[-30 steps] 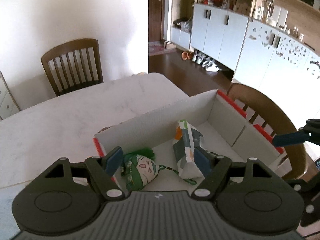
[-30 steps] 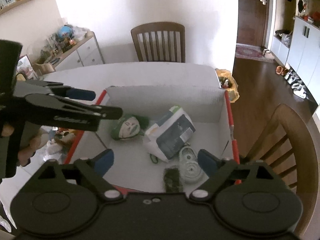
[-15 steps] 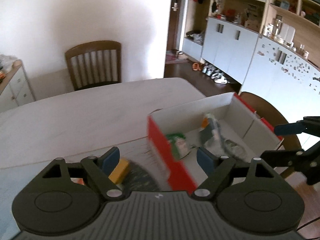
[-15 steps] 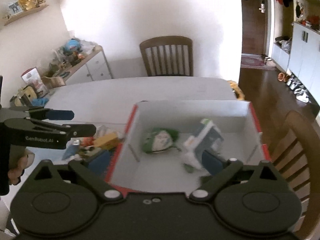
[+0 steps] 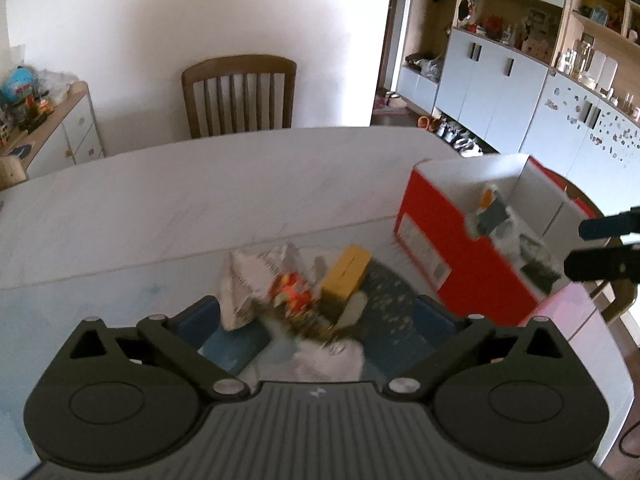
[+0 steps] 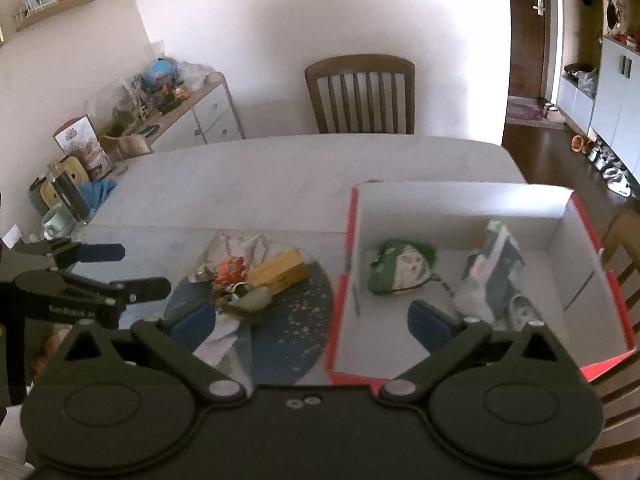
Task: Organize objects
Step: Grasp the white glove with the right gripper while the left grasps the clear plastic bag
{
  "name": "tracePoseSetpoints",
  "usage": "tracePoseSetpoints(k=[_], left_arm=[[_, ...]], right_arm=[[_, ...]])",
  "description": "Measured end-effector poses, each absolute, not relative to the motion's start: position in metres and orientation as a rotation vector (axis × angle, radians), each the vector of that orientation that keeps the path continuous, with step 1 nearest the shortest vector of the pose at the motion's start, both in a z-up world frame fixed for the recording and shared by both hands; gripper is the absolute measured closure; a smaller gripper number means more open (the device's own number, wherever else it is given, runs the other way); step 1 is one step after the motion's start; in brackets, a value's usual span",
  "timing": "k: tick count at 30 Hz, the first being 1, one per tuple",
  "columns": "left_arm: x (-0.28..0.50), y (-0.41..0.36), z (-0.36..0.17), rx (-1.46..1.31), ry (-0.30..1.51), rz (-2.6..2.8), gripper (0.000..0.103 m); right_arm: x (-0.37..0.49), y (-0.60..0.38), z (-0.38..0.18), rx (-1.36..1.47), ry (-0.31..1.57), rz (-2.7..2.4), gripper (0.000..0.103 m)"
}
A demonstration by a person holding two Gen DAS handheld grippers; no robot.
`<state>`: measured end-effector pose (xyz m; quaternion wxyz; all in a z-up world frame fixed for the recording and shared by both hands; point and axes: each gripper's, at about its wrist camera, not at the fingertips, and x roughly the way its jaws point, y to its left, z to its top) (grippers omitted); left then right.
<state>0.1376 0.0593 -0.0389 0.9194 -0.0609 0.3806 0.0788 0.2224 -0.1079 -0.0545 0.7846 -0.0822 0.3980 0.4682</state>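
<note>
A red box with a white inside (image 6: 560, 224) stands at the table's right; it holds a green plush head (image 6: 400, 272), a tissue pack (image 6: 496, 264) and small items. The box also shows in the left wrist view (image 5: 452, 240). Left of it, on a dark blue round mat (image 6: 304, 312), lies a pile: a yellow box (image 6: 280, 270), an orange toy (image 6: 230, 268), crumpled wrappers (image 5: 256, 276) and the yellow box again (image 5: 347, 272). My left gripper (image 5: 318, 322) is open and empty above the pile. My right gripper (image 6: 312, 320) is open and empty over the box's left wall.
A wooden chair (image 6: 360, 92) stands at the table's far side, another (image 6: 624, 240) at the right. A mug and a dark tumbler (image 6: 66, 200) stand at the table's left end. A sideboard with clutter (image 6: 160, 96) lines the left wall.
Both grippers have moved left and back from the box. The left one was over the box's inside and is now over the pile on the mat. Both stay open.
</note>
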Motion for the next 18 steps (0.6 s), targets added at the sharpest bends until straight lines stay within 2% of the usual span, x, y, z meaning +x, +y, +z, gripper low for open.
tracePoseSetpoints(k=[18], left_arm=[[0.116, 0.073, -0.123, -0.11, 0.889, 0.01, 0.0]], right_arm=[[0.185, -0.033, -0.091, -0.273, 0.952, 0.974, 0.001]])
